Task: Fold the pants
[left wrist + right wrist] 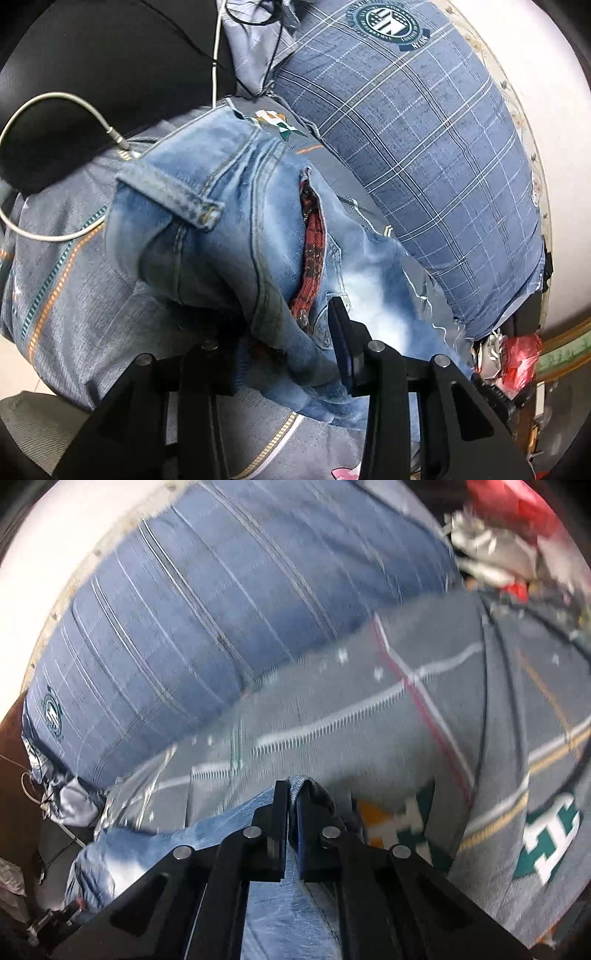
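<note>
While the right tongs [291,812] sit clamped tight on a thin fold of the light-blue jeans [273,904], the denim edge pokes up between the 2 black fingers [275,834], whose pads press it from both sides with no gap showing. From that pinch the fabric runs back under the tongs and spreads away to the left in a rumpled heap. This view is blurred, so finer detail of the cloth cannot be told.

At the left tongs [284,354], the jaws stand partly apart around a thick bunch of the jeans [229,221]. The right-hand finger [341,343] lies against the denim beside a red plaid lining [312,251] that shows through an opening in the garment; the other finger is mostly hidden under the cloth, so whether both pads truly press cannot be told. A belt loop [173,195] lies across the upper part of the bunch.

All of the jeans rest on a grey patterned bedsheet [66,295] with striped lines and green-and-white motifs. Just beyond them lies a blue plaid pillow [424,147] bearing a round crest. A white cable [48,107] curls over the sheet near the garment's far end, and a red plastic bag [521,354] sits at the pillow's end.
</note>
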Demonstrator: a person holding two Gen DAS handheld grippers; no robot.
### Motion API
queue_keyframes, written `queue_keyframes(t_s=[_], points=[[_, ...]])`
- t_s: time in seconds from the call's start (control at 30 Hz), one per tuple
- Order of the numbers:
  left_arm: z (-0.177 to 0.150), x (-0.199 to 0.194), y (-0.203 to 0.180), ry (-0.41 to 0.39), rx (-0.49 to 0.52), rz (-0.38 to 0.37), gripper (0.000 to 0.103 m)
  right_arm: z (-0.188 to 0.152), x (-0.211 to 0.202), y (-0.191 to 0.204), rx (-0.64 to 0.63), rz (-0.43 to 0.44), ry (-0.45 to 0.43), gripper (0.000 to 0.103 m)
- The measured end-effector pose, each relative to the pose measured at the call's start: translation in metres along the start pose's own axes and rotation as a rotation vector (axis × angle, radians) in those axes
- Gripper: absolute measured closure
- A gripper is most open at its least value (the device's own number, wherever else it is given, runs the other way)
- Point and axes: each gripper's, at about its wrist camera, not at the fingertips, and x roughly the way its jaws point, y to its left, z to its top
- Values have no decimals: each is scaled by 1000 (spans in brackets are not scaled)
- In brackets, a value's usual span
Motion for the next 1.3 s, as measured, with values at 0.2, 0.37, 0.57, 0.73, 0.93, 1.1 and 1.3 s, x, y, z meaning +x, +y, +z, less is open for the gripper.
queue_keyframes(t_s=[0.2,0.37,0.57,0.73,0.93,1.1,1.3], points=[[-2,15,9,70,-29,50,64,-16,43,-17,68,-42,191,92],[-3,4,10,31,-15,64,61,-39,-47,-19,80,-40,-45,32],[-2,8,15,32,-47,50,61,-79,-13,-46,142,-175,223,82],[-2,0,22,-29,-47,41,71,-85,-48,-33,146,-189,129,83],[-2,2,33,-33,-70,77,70,-88,-25,-26,90,-276,228,70],[-3,-19,31,-92,-20,60,48,-94,-69,-9,79,-100,93,43],[-13,-43,10,-209,108,21,45,-78,-92,-36,167,49,95,25]])
